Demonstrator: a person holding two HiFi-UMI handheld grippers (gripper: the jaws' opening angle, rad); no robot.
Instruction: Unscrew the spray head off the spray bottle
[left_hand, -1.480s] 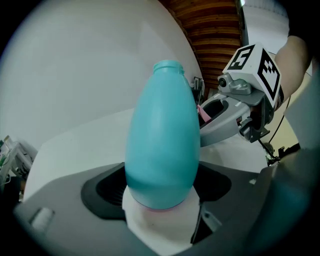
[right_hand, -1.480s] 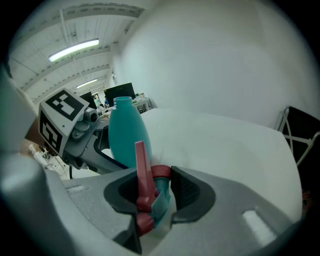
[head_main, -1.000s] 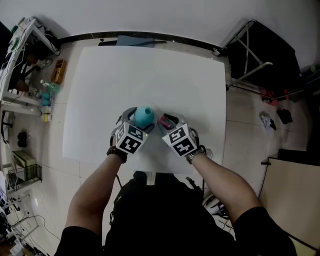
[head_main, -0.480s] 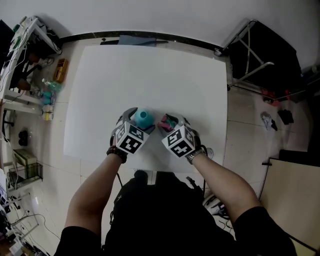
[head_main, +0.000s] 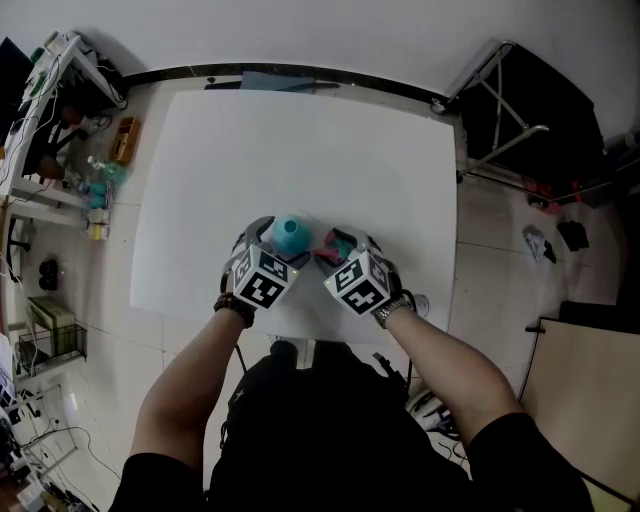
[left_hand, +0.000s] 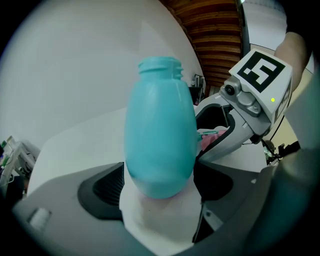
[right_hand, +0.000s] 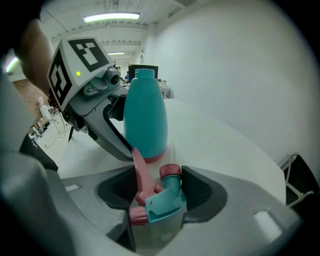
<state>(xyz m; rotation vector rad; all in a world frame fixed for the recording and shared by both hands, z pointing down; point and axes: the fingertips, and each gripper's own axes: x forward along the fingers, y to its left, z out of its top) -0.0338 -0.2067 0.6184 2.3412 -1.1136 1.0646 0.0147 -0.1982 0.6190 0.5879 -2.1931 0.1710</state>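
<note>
Right gripper view: right gripper (right_hand: 157, 186) opening, detached spray head (right_hand: 161, 201) inside | left gripper (left_hand: 159, 186) opening round bottle (left_hand: 160, 130)

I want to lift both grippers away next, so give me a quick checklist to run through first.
1. The spray head is off the bottle: ok, neck threads bare.
2. The bottle stands upright on the table: ok.
3. The right gripper is free of the spray head: ok, its jaws have just been opening and the head lies unclamped between them.
4. The left gripper is free of the bottle: cannot tell, its jaws have just been opening but the pads sit close on both sides of it.
</note>
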